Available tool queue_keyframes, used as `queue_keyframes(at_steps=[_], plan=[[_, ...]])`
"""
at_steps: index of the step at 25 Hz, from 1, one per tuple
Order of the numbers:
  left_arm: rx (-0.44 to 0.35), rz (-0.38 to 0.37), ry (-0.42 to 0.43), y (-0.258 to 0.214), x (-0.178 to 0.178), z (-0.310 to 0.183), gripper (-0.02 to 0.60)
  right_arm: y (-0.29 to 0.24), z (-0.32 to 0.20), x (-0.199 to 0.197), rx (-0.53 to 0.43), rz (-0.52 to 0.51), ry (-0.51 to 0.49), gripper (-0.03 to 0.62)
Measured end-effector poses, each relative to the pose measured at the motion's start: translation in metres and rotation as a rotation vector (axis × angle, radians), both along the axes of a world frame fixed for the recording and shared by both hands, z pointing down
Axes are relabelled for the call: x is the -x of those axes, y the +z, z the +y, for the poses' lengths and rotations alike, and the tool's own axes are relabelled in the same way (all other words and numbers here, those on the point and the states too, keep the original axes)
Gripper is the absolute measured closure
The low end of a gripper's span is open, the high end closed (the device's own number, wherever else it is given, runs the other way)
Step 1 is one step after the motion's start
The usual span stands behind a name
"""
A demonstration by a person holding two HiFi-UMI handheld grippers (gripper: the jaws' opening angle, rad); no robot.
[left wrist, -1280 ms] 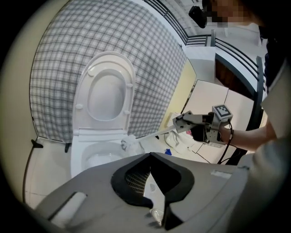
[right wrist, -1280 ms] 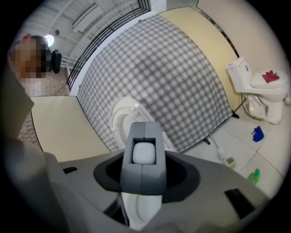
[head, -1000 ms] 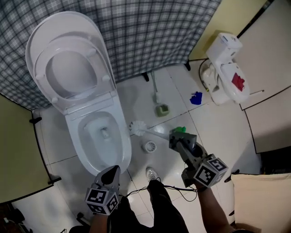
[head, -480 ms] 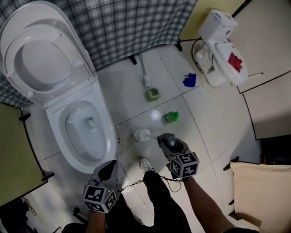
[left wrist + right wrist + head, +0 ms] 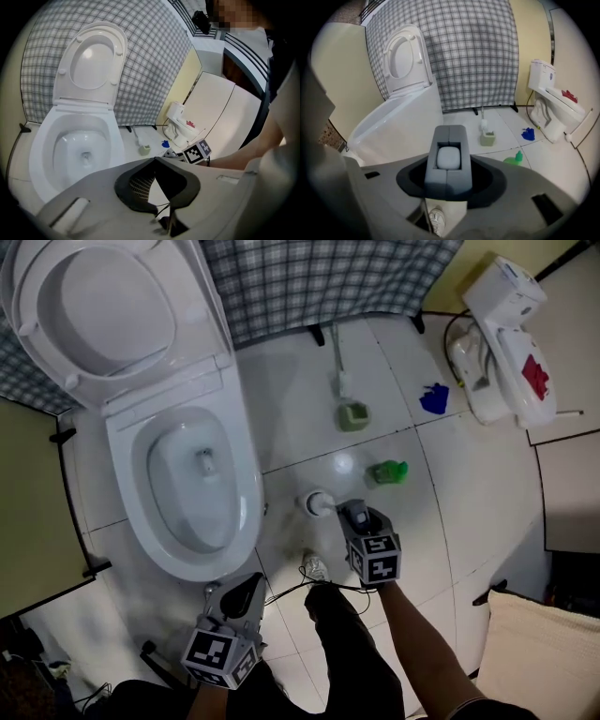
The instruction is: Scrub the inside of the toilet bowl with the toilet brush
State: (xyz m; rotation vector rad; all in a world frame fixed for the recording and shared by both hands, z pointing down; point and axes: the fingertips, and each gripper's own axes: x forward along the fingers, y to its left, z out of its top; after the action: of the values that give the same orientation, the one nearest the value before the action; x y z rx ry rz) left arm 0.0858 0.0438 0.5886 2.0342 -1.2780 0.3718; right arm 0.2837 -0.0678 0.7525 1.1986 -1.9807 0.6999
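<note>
Brush [image 5: 449, 157] pinched by its white handle end between right gripper [image 5: 356, 515] jaws, gripper pointing steeply down; lower end at holder [image 5: 316, 502] on floor [image 5: 309, 418], just beside bowl [image 5: 248, 479]; left gripper [image 5: 248, 585] jaws pressed together, empty, near bowl's front rim

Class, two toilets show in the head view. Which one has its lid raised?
The large toilet at the left, by the checked curtain: its lid stands up. The small toilet at upper right is closed.
</note>
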Motion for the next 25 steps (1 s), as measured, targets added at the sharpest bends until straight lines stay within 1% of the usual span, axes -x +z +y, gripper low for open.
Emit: queue_keyframes(at_steps=[6,10,12,15,17,18,19,22,25], plan=[[0.003,0.015,-0.052,0.013,0.012,-0.002,0.574,0.028,-0.007,0.019,0.017,0.042,-0.033,0.395],[-0.001,0.024,-0.059,0.015,0.012,-0.005,0.574,0.05,-0.003,0.022,0.041,0.086,-0.038,0.395],[-0.005,0.026,-0.058,0.015,0.014,-0.007,0.574,0.061,-0.001,0.024,0.056,0.111,-0.028,0.393],[-0.009,0.027,-0.048,0.011,0.018,-0.007,0.574,0.065,-0.002,0.026,0.057,0.136,0.015,0.391],[-0.009,0.024,-0.042,0.007,0.023,-0.007,0.574,0.059,-0.004,0.027,0.05,0.142,0.049,0.388],[-0.01,0.024,-0.04,0.005,0.026,-0.008,0.574,0.054,-0.005,0.028,0.043,0.142,0.055,0.346],[-0.012,0.024,-0.039,0.001,0.029,-0.009,0.574,0.048,-0.005,0.028,0.039,0.145,0.052,0.332],[-0.02,0.029,-0.039,-0.016,0.039,-0.011,0.574,0.022,-0.005,0.03,0.029,0.161,0.034,0.332],[-0.034,0.03,-0.035,-0.044,0.045,-0.013,0.574,-0.025,-0.006,0.034,0.0,0.147,0.044,0.332]])
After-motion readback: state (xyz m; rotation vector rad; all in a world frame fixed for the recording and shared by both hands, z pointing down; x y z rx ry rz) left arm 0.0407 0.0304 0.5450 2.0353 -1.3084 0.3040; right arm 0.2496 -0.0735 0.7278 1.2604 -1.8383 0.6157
